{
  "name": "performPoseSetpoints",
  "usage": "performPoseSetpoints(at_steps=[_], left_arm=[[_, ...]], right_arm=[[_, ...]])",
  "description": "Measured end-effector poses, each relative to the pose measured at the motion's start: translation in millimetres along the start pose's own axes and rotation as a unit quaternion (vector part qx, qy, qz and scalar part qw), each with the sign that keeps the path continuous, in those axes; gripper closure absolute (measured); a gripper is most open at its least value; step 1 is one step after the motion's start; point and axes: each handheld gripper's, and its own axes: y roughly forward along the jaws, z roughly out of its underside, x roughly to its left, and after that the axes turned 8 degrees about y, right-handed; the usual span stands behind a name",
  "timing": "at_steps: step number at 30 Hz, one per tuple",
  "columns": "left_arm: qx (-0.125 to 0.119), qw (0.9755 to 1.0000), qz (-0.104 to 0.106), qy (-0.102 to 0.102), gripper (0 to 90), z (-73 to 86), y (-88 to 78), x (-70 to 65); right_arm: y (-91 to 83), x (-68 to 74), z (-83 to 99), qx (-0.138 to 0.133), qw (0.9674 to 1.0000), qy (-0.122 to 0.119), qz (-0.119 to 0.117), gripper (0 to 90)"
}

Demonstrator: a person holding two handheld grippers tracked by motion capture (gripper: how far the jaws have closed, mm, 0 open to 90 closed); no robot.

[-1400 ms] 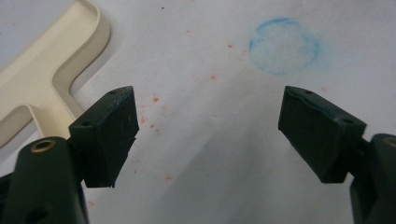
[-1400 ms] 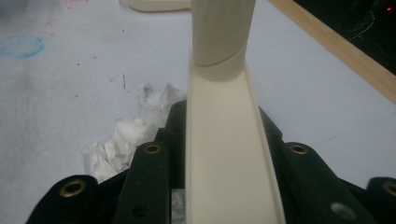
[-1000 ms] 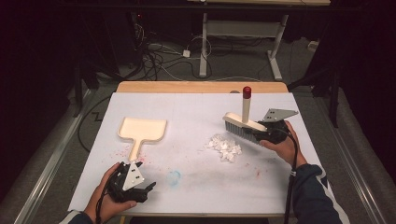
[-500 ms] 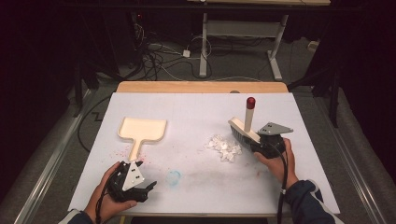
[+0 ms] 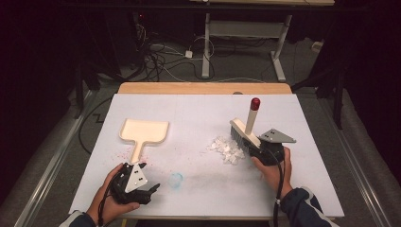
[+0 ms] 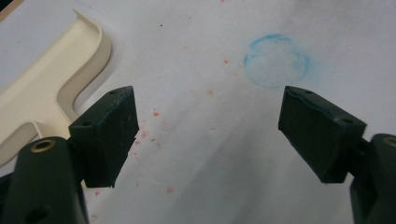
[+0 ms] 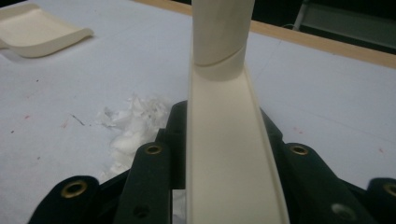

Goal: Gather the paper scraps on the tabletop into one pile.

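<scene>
My right tool (image 5: pixel 255 150) pinches the brush (image 5: pixel 246 130) right of centre, bristles beside the scraps (image 5: pixel 226 149). My left tool (image 5: pixel 142 189) is spread at lower left, below the dustpan (image 5: pixel 144 131).

Brush (image 5: pixel 246 131) nearer, against scraps (image 5: pixel 226 149).

no readable text, labels, brands or numbers anywhere, no lettering on the table sheet, no markings on either gripper
</scene>
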Motion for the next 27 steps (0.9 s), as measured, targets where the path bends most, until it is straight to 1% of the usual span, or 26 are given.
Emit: performPoseSetpoints(at_steps=[6, 8, 11, 12, 14, 15, 17, 19, 20, 22, 24, 26, 27], left_arm=[[-0.001, 1.0, -0.001, -0.002, 19.4, -0.3, -0.3, 0.0], [-0.001, 1.0, -0.002, -0.002, 19.4, -0.5, -0.2, 0.2], [0.0, 1.0, -0.001, -0.001, 19.4, -0.7, 0.0, 0.7], [0.0, 1.0, -0.001, -0.001, 19.4, -0.8, 0.1, 0.8], [0.0, 1.0, -0.001, -0.002, 19.4, -0.9, 0.6, 0.7], [0.0, 1.0, 0.0, -0.002, 19.4, -1.0, 0.9, 0.8], [0.001, 1.0, 0.0, -0.002, 19.4, -1.3, 1.5, 0.9], [0.001, 1.0, 0.0, -0.002, 19.4, -1.5, 1.8, 0.7], [0.001, 1.0, 0.0, -0.001, 19.4, -1.5, 1.8, 0.6], [0.002, 1.0, -0.001, -0.002, 19.4, -1.7, 1.8, 0.6], [0.0, 1.0, -0.001, -0.002, 19.4, -1.6, 1.5, 0.5], [0.0, 1.0, -0.001, -0.002, 19.4, -1.3, 1.2, 1.0], [0.0, 1.0, -0.001, -0.002, 19.4, -1.0, 1.2, 1.3]], right_arm=[[-6.4, -4.3, -1.9, -0.023, 0.9992, -0.005, 0.033, 67.7], [-5.7, -4.9, 1.0, -0.022, 0.9985, -0.006, 0.049, 67.7], [0.4, -4.4, 7.5, -0.009, 0.9983, -0.011, 0.056, 67.7], [3.0, -3.9, 9.5, -0.003, 0.9985, -0.01, 0.054, 67.7], [6.4, 0.1, 12.7, -0.006, 0.999, -0.007, 0.045, 67.7], [7.7, 3.4, 12.4, -0.006, 0.999, -0.012, 0.042, 67.7], [10.3, 12.1, 12.6, -0.007, 0.9993, -0.013, 0.035, 67.7], [14.0, 19.7, 11.7, -0.008, 0.9994, -0.019, 0.029, 67.7], [15.7, 23.3, 10.9, -0.01, 0.9992, -0.024, 0.03, 67.7], [18.6, 30.6, 9.6, -0.01, 0.9993, -0.022, 0.028, 67.7], [20.6, 36.7, 8.6, -0.012, 0.9989, -0.031, 0.034, 67.7], [20.6, 39.9, 7.5, -0.016, 0.9984, -0.038, 0.04, 67.7], [19.8, 39.4, 6.6, -0.02, 0.9978, -0.047, 0.043, 67.7]])
